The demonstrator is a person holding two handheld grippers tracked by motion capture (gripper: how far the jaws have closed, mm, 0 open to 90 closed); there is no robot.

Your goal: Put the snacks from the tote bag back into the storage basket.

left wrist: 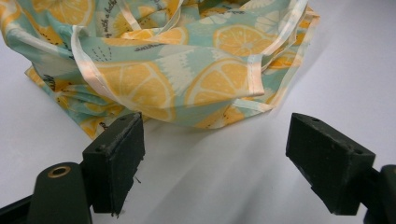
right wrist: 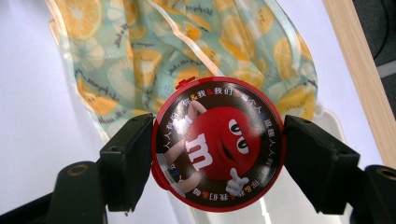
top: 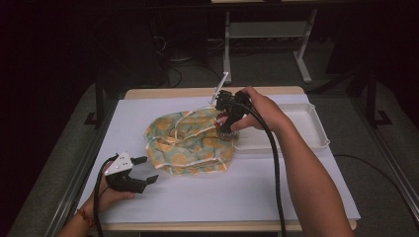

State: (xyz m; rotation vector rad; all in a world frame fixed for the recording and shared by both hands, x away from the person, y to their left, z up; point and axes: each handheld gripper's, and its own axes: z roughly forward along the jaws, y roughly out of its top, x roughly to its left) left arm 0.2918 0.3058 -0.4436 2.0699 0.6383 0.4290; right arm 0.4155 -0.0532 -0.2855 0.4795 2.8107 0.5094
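One tin (right wrist: 217,144) gripped by right tongs (top: 228,124) over bag (top: 190,140) | left tongs (top: 143,170) open, idle | bagging left

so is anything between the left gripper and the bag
Nothing visible. The left gripper is open just short of the bag, with bare white table between its jaws and the cloth's near edge. The right gripper holds the red tin at the bag's far side.
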